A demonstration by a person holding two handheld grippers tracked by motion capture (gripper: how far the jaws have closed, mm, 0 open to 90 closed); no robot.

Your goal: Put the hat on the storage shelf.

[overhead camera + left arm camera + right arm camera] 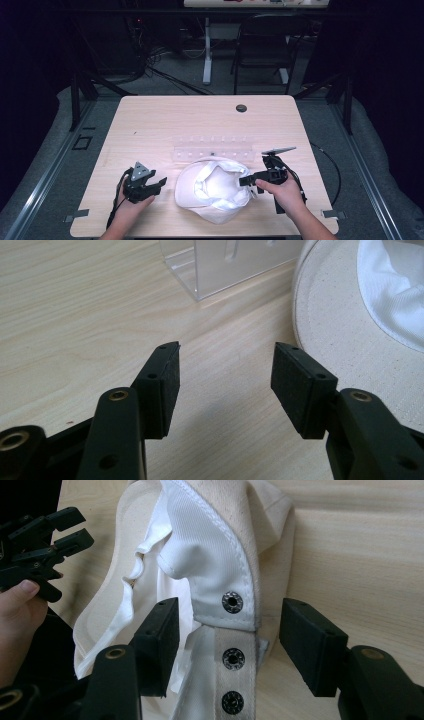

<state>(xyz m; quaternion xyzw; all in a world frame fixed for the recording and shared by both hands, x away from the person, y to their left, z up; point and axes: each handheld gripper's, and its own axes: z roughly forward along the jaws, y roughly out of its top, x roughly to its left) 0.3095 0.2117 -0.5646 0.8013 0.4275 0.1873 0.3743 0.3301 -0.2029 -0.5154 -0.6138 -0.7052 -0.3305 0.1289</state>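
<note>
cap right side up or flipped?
Flipped. The cap lies crown-down on the table, white lining facing up; its snap strap lies between the right gripper's open fingers.

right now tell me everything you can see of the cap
The cap is cream cloth with a white mesh lining, lying upside down near the front edge of the table, brim toward the left gripper. Its snap strap, with dark round snaps, sits between the right gripper's open jaws, not pinched.

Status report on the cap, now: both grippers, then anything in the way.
Left gripper open over bare table, beside cap. Right gripper open, fingers straddling the snap strap, not clamped. Clear plastic rack just behind cap.
</note>
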